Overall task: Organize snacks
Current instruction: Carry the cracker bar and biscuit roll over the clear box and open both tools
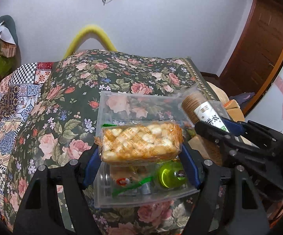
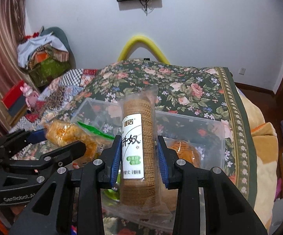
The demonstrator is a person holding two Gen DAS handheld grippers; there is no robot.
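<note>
My left gripper point(image 1: 140, 152) is shut on an orange-patterned pack of puffed snacks point(image 1: 139, 142), held above a clear plastic bin point(image 1: 121, 99) on the floral cloth. In that bin lie a green bottle point(image 1: 170, 174) and a packet with a green stripe point(image 1: 129, 186). My right gripper point(image 2: 139, 156) is shut on a long roll of round biscuits with a white label point(image 2: 135, 146), held above a second clear bin point(image 2: 210, 121) that holds an orange-brown packet point(image 2: 184, 150). In the left wrist view the biscuit roll point(image 1: 198, 107) and the right gripper point(image 1: 219, 131) appear at the right.
The bins stand side by side on a table covered with a dark rose-patterned cloth point(image 1: 106, 74). A patchwork cloth point(image 1: 14, 98) lies to the left. A yellow curved chair back point(image 2: 143, 47) rises behind the table. Clutter point(image 2: 43, 58) is piled at the left wall.
</note>
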